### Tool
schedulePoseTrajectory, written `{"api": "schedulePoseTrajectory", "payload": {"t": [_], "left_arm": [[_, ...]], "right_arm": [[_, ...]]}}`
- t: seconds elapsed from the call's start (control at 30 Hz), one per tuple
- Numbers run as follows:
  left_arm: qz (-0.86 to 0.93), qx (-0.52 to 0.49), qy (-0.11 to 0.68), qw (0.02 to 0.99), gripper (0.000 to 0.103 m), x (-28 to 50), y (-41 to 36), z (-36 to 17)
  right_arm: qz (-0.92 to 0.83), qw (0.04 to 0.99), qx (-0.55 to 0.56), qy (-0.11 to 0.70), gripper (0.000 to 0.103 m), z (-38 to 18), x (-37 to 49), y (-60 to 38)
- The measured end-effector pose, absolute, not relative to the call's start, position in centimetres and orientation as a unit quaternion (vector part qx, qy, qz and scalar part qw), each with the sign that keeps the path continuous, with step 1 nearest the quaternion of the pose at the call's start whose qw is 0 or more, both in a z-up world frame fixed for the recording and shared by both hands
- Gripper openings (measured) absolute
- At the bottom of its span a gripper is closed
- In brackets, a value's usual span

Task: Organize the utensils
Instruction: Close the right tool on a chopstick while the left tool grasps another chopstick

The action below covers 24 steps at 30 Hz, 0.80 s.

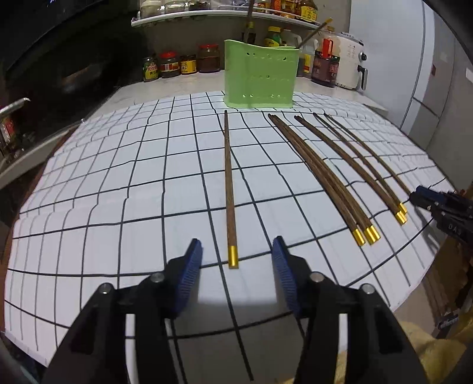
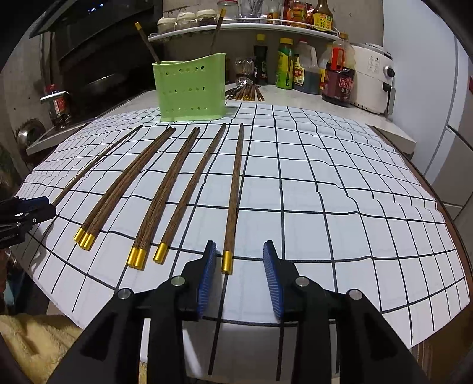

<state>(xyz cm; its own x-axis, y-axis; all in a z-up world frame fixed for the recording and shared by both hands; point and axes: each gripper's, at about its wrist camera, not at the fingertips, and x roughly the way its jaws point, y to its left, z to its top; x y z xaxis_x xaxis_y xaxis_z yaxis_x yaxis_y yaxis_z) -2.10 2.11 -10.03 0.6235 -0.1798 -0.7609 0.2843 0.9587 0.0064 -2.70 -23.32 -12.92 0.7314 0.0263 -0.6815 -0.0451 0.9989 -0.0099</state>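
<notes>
The desk [image 2: 369,206] is covered by a white cloth with a black grid [image 1: 118,192], and behind it a kitchen counter carries sauce bottles and jars [image 2: 295,71], a white appliance [image 2: 372,79] and a curved shelf [image 2: 242,28]. At the cloth's far edge stands a green perforated holder [image 1: 258,73], upright, with two chopsticks leaning out of its top. Wooden chopsticks with gold caps lie on the cloth in a row, long axes running from near edge toward the holder, tapered tips far, gold caps near. A lone chopstick [image 1: 230,189] lies apart at the left end of the row; a bundle of three [image 2: 127,183], a pair [image 2: 165,195] and two single ones [image 2: 235,192] follow to its right. The left tool [image 1: 236,254] stands open, its blue pads either side of the lone stick's gold cap without touching. The right tool [image 2: 239,257] is open too, the rightmost stick's cap just beside its left pad, not gripped
</notes>
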Motion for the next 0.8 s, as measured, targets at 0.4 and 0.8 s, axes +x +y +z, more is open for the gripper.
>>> {"api": "schedulePoseTrajectory", "payload": {"t": [0.4,0.8], "left_arm": [[-0.115,0.090,0.414,0.899,0.024,-0.9,0.8,-10.0],[-0.095,0.096,0.403,0.905,0.007,-1.0,1.2,-10.3]], "right_arm": [[0.030,0.935,-0.013,0.353,0.033,-13.1,-2.8,-22.8],[0.032,0.940,0.013,0.340,0.007,-13.4,-3.0,-22.9]]}}
